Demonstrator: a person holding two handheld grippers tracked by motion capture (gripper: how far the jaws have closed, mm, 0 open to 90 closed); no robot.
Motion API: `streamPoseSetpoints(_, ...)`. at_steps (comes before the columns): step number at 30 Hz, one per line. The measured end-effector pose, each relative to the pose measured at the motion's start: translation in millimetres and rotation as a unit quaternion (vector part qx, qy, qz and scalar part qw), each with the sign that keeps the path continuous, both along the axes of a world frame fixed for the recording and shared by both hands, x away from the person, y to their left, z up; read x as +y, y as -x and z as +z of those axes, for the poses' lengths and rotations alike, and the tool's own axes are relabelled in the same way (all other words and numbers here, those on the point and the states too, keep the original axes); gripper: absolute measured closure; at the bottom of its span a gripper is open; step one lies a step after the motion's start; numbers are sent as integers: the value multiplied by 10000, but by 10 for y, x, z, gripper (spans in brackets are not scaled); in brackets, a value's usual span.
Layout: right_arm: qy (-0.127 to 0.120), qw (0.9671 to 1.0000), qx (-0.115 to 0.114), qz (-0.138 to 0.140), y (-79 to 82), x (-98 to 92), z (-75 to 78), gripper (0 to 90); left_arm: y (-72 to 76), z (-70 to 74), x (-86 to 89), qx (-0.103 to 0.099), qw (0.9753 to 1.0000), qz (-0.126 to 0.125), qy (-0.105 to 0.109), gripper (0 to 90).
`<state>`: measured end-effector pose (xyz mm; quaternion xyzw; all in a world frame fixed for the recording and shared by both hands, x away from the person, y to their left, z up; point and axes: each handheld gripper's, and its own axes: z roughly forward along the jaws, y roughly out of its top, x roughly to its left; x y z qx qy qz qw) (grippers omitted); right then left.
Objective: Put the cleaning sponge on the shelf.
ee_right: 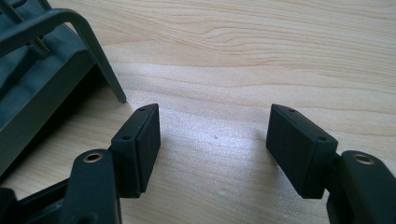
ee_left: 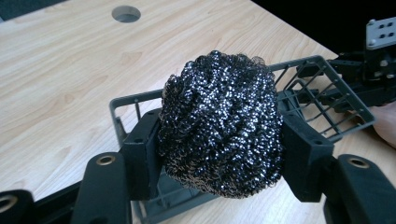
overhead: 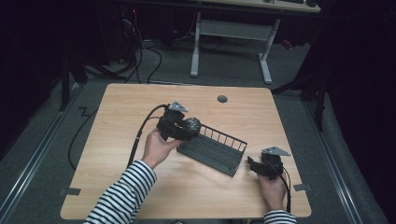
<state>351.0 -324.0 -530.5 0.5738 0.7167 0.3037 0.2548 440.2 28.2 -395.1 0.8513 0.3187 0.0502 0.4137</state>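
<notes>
Two claws: left claw (ee_left: 219,154) clamped on steel scourer (ee_left: 222,121) above grey rack (ee_left: 327,88), right claw (ee_right: 215,144) apart.

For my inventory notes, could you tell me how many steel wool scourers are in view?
1. The steel wool scourer is clamped in the left gripper, held over the near end of the dark wire rack. None shows elsewhere.

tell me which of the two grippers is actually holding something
The left gripper: its fingers are clamped on the steel wool scourer above the grey rack. The right gripper is open over bare table.
</notes>
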Motion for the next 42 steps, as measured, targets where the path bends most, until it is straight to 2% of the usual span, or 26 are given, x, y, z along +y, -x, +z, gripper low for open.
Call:
streamPoseSetpoints(8, 15, 10000, -11, 4, -1, 2, -1, 352, -105, -190, -161, 133, 9997, 68, -213, 389)
streamPoseSetpoints(13, 13, 10000, -13, 4, -1, 2, -1, 352, -134, -275, -241, 148, 9991, 44, -387, 386)
streamPoseSetpoints(29, 17, 10000, -10, 1, -2, 4, -1, 351, -183, -406, -346, 204, 9974, 89, -687, 369)
streamPoseSetpoints(35, 13, 10000, -10, -1, -2, 3, -1, 351, -186, -419, -349, 210, 9970, 146, -729, 321)
streamPoseSetpoints(37, 12, 10000, -10, -1, -3, 3, -1, 351, -181, -411, -332, 194, 9973, 193, -678, 301)
streamPoseSetpoints(42, 1, 10000, -3, -1, -3, 1, 0, 351, -158, -344, -285, 34, 9980, 293, -565, 246)
